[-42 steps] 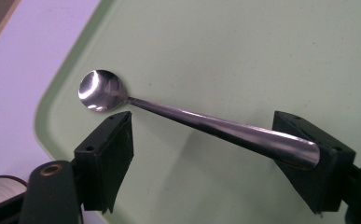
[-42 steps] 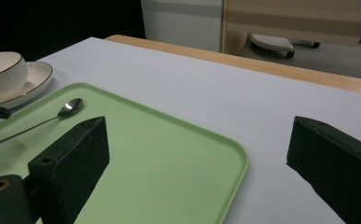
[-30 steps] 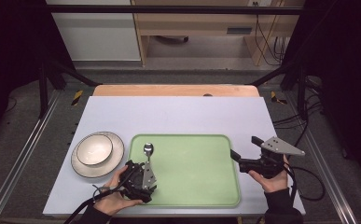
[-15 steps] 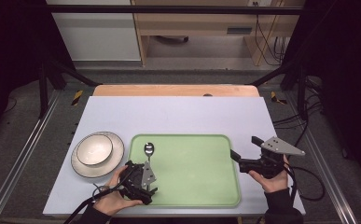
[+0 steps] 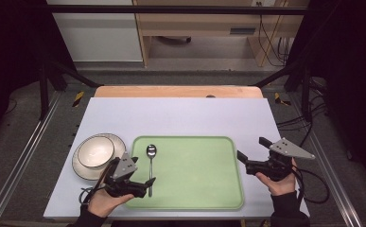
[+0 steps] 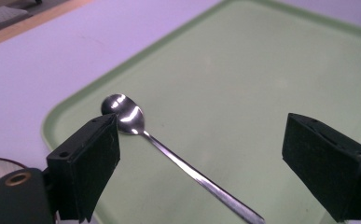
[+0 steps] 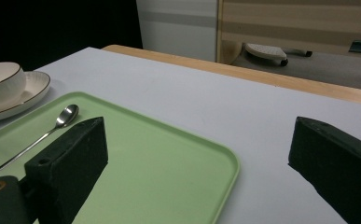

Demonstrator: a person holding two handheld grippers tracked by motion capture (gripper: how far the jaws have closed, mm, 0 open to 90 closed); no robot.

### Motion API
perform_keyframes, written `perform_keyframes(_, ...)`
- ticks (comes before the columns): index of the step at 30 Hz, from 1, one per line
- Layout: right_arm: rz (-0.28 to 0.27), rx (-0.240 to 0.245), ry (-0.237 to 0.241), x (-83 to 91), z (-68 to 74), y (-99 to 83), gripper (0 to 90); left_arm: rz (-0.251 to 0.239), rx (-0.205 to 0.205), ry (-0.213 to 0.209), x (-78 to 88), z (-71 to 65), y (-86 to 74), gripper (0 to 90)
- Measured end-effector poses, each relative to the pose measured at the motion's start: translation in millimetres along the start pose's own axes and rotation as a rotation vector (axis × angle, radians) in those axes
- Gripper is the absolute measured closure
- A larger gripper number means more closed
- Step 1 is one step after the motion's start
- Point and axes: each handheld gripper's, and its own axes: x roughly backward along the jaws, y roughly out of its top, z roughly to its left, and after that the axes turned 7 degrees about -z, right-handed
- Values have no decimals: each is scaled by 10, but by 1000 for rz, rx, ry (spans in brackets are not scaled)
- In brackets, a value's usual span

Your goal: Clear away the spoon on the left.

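- Your left gripper (image 5: 145,185) sits at the lower left of the high view with its jaws spread wide and nothing between them; the spoon (image 5: 150,165) lies flat on the green tray (image 5: 195,198), along the tray's left edge, bowl toward the top of the frame.
- In the left gripper view the spoon's handle (image 6: 201,179) runs diagonally between the jaws, so closing askew could skid it across the slick tray.
- Come down too hard and a jaw may catch the tray rim and tip it.
- The bowl (image 5: 95,151) on its saucer (image 5: 81,168) stands just left; a wide swing could knock it.
- Your right gripper (image 5: 251,153), also spread and empty, hovers at the tray's right edge.
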Motion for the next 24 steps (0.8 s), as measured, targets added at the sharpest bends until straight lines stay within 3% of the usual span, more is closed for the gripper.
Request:
perform_keyframes(3, -4, 0, -3, 19, -16, 5, 47, -40, 8, 58, 94, 62, -3, 98)
perform_keyframes(7, -9, -6, -10, 41, -35, 9, 47, -115, 59, 93, 247, 148, -9, 95)
perform_keyframes(10, -13, -1, -15, 50, -47, 8, 47, -150, 69, 126, 348, 202, -21, 88)
perform_keyframes(16, -15, -3, -23, 59, -61, 5, 47, -188, 134, 169, 494, 331, -102, 77)
perform_keyframes(24, -17, 1, -30, 71, -66, 10, 46, -209, 163, 221, 588, 431, -190, 73)
